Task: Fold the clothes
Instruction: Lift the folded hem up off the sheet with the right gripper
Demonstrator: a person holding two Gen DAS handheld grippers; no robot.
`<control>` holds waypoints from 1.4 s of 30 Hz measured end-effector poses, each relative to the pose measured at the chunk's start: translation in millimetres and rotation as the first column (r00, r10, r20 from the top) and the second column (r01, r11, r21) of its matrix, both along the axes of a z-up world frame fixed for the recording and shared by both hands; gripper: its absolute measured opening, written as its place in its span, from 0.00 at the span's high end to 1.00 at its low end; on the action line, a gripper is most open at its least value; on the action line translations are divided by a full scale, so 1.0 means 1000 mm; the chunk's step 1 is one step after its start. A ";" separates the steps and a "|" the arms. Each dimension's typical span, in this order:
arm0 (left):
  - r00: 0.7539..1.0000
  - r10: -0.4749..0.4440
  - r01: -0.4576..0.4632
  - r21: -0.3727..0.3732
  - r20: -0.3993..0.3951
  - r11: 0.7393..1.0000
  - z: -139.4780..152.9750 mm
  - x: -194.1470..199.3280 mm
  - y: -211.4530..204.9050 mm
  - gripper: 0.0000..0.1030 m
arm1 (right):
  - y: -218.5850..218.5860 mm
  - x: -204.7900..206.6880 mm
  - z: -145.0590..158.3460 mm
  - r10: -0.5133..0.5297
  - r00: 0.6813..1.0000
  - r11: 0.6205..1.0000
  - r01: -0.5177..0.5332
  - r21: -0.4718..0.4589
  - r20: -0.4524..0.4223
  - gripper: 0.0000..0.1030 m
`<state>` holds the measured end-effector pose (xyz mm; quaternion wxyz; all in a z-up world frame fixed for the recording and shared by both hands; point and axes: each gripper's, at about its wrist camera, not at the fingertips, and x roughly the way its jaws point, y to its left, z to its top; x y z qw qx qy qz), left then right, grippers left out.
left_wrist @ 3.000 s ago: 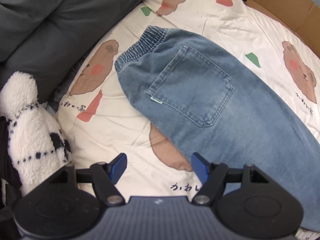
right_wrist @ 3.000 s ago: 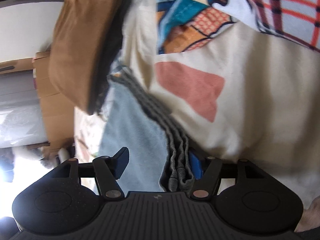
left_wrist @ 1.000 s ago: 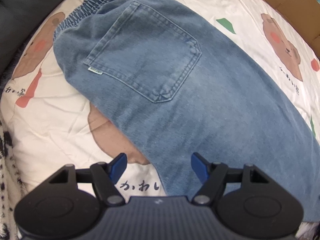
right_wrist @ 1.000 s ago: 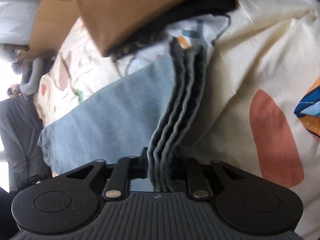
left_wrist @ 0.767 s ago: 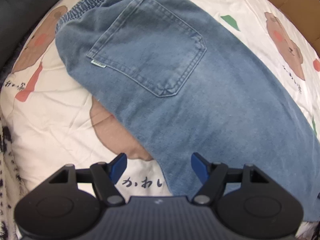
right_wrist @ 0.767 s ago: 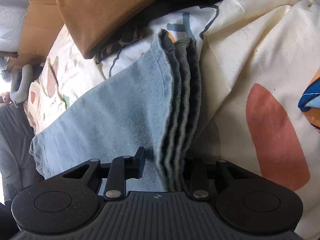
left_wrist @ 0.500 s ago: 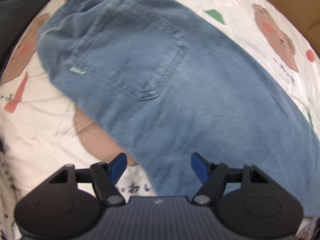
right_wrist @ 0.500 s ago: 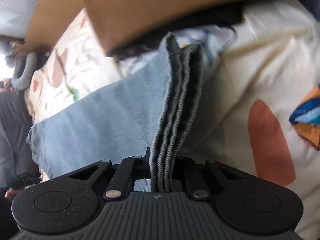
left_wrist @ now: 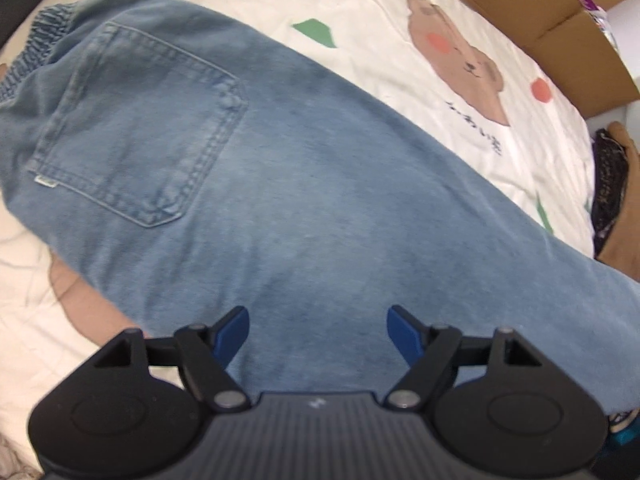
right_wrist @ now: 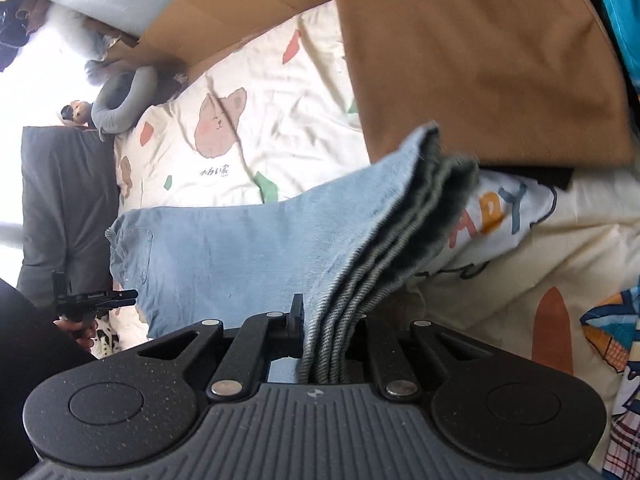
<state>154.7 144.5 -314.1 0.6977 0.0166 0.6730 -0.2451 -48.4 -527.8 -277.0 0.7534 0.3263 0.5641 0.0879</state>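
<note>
The jeans (left_wrist: 304, 200) lie flat across the bed (left_wrist: 400, 40), on its bear-print sheet, waistband toward the left edge in the left wrist view, back pocket (left_wrist: 132, 132) up. The left gripper (left_wrist: 318, 332) hangs over the jeans with its jaws opening, blue pads clear of the denim. The right gripper (right_wrist: 324, 332) is clenched on the bunched leg hems (right_wrist: 384, 264), lifted off the sheet beside a brown garment (right_wrist: 480, 60)
</note>
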 end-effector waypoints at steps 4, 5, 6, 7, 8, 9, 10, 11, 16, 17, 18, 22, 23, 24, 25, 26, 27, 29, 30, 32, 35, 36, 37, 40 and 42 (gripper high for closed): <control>0.999 -0.044 0.044 -0.005 -0.013 0.999 -0.001 -0.005 -0.012 0.23 | 0.002 0.004 0.023 -0.014 1.000 1.000 0.014 -0.016 -0.002 0.93; 0.998 -0.053 0.053 -0.004 -0.013 0.999 -0.001 -0.006 -0.015 0.23 | 0.002 0.004 0.029 -0.017 1.000 1.000 0.017 -0.015 0.006 0.93; 0.998 -0.055 0.055 -0.002 -0.010 0.998 -0.001 -0.006 -0.018 0.23 | 0.001 0.004 0.035 -0.018 1.000 1.000 0.018 -0.015 0.015 0.93; 0.999 -0.053 0.053 -0.003 -0.007 0.999 0.000 -0.006 -0.020 0.23 | 0.001 0.005 0.041 -0.012 1.000 1.000 0.012 -0.019 0.027 0.93; 0.999 -0.052 0.052 -0.006 -0.004 0.999 0.000 -0.006 -0.023 0.23 | 0.003 0.007 0.047 -0.006 0.999 1.000 0.007 -0.021 0.038 0.93; 0.998 -0.055 0.055 -0.011 -0.002 0.998 0.000 -0.006 -0.025 0.23 | 0.002 0.007 0.053 -0.004 0.999 1.000 0.005 -0.023 0.047 0.93; 0.998 -0.058 0.058 -0.017 0.001 0.998 0.000 -0.006 -0.028 0.23 | 0.001 0.008 0.058 -0.002 0.998 1.000 0.003 -0.024 0.056 0.93; 0.998 -0.062 0.062 -0.022 0.004 0.998 0.000 -0.006 -0.030 0.23 | 0.000 0.008 0.063 0.000 0.998 1.000 0.002 -0.027 0.064 0.93; 0.996 -0.082 0.082 -0.043 0.019 0.996 0.001 -0.008 -0.041 0.23 | -0.003 0.015 0.089 0.000 0.996 0.998 0.005 -0.055 0.093 0.93; 0.996 -0.082 0.083 -0.048 0.019 0.995 0.001 -0.008 -0.041 0.23 | -0.005 0.016 0.095 -0.003 0.995 0.998 0.009 -0.062 0.099 0.93; 0.996 -0.084 0.084 -0.055 0.018 0.995 0.000 -0.008 -0.043 0.23 | -0.008 0.016 0.100 -0.009 0.994 0.998 0.016 -0.067 0.105 0.93; 0.996 -0.092 0.093 -0.088 0.020 0.992 -0.003 -0.006 -0.056 0.23 | -0.021 0.019 0.119 -0.029 0.992 0.995 0.041 -0.096 0.120 0.93; 0.995 -0.096 0.097 -0.100 0.018 0.990 -0.005 -0.006 -0.060 0.23 | -0.024 0.020 0.123 -0.030 0.992 0.993 0.043 -0.111 0.121 0.93; 0.995 -0.100 0.102 -0.112 0.016 0.988 -0.006 -0.006 -0.065 0.23 | -0.027 0.021 0.128 -0.032 0.992 0.991 0.047 -0.125 0.120 0.93; 0.994 -0.105 0.106 -0.124 0.013 0.987 -0.007 -0.006 -0.069 0.23 | -0.030 0.022 0.132 -0.034 0.992 0.989 0.050 -0.138 0.119 0.93; 0.994 -0.112 0.112 -0.138 0.010 0.984 -0.008 -0.006 -0.074 0.23 | -0.032 0.023 0.136 -0.036 0.992 0.987 0.054 -0.149 0.119 0.93; 0.993 -0.118 0.117 -0.153 0.008 0.981 -0.009 -0.006 -0.079 0.23 | -0.034 0.024 0.139 -0.038 0.992 0.986 0.057 -0.160 0.118 0.93; 0.992 -0.126 0.124 -0.191 0.004 0.974 -0.011 -0.006 -0.089 0.23 | -0.037 0.029 0.146 -0.039 0.992 0.981 0.060 -0.183 0.117 0.93; 0.991 -0.132 0.130 -0.210 0.002 0.969 -0.012 -0.006 -0.095 0.25 | -0.038 0.030 0.150 -0.040 0.992 0.979 0.063 -0.195 0.119 0.93; 0.988 -0.153 0.145 -0.255 -0.010 0.956 -0.015 -0.007 -0.105 0.31 | -0.039 0.034 0.158 -0.049 0.991 0.974 0.075 -0.215 0.124 0.93; 0.984 -0.176 0.158 -0.314 -0.032 0.936 -0.023 -0.011 -0.117 0.42 | -0.039 0.041 0.166 -0.056 0.990 0.969 0.086 -0.232 0.129 0.93; 0.982 -0.184 0.163 -0.330 -0.034 0.930 -0.025 -0.012 -0.120 0.46 | -0.038 0.044 0.168 -0.057 0.990 0.968 0.086 -0.237 0.129 0.93; 0.981 -0.189 0.165 -0.343 -0.037 0.925 -0.028 -0.013 -0.124 0.52 | -0.038 0.047 0.169 -0.056 0.990 0.967 0.086 -0.241 0.128 0.93; 0.977 -0.207 0.171 -0.371 -0.059 0.913 -0.039 -0.016 -0.137 0.62 | -0.034 0.053 0.170 -0.050 0.992 0.964 0.079 -0.255 0.119 0.93; 0.972 -0.223 0.180 -0.386 -0.069 0.905 -0.045 -0.018 -0.147 0.70 | -0.030 0.056 0.171 -0.039 0.993 0.960 0.068 -0.272 0.112 0.93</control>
